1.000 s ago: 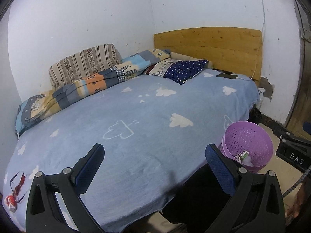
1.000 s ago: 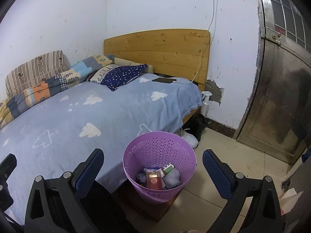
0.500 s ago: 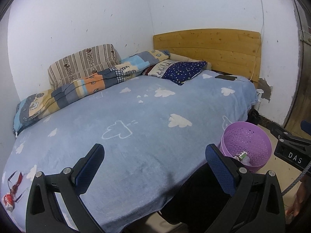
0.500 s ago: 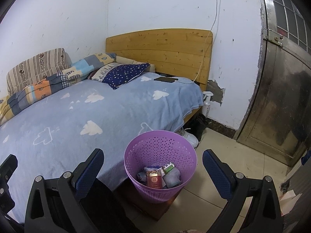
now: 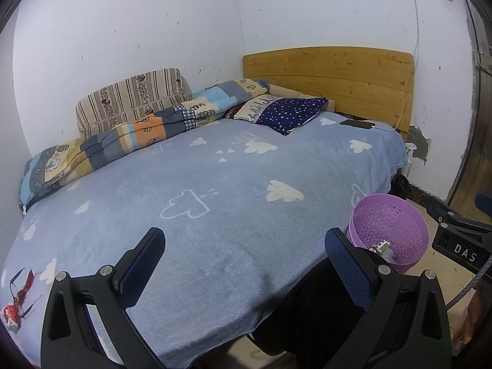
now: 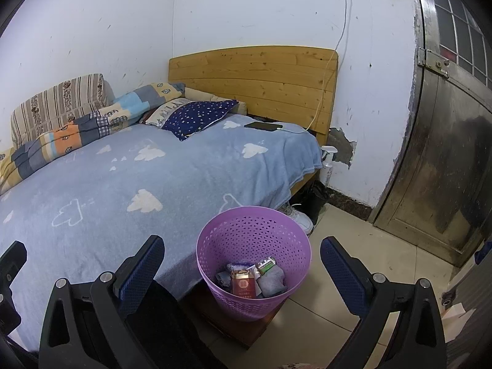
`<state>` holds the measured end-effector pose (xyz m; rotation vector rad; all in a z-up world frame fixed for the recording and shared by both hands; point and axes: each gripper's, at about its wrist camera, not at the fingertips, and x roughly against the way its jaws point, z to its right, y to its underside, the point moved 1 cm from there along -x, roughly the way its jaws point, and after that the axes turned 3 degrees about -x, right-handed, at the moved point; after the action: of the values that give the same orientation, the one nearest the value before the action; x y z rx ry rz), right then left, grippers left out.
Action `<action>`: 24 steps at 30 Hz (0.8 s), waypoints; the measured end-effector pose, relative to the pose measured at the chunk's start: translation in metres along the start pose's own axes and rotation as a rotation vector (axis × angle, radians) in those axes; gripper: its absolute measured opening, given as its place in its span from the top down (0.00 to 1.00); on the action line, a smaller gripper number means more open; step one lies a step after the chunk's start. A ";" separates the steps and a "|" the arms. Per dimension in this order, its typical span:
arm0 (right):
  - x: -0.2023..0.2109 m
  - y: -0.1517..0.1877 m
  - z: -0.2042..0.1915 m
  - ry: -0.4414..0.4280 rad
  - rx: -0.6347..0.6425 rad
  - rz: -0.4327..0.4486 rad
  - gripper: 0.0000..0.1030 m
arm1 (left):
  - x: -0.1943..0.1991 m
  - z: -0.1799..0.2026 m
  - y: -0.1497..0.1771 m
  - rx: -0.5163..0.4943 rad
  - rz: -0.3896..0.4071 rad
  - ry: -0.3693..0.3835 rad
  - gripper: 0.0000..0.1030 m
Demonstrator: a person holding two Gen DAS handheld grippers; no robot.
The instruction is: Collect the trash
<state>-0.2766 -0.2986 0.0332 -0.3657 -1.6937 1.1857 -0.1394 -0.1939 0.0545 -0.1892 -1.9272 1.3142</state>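
right wrist | purple basket beside bed (phone charging)

Left tongs and right tongs: black frames, silver screws, blue textured pads; "DAS" label on side.

The left wrist camera looks forward between the left gripper fingers, from above the near edge of the bed, facing the headboard. The right wrist camera sits further right, looking between the right gripper fingers down into the purple basket just ahead (it stands on the floor beside the bed). Both views share bed, headboard and basket; each glimpses the other gripper at its edge.
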 end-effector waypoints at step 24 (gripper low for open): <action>0.000 0.003 -0.001 0.000 0.008 -0.004 0.01 | 0.000 0.004 0.000 0.005 0.003 -0.001 0.00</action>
<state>-0.2768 -0.2971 0.0304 -0.3577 -1.6883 1.1889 -0.1420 -0.1968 0.0540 -0.1889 -1.9245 1.3210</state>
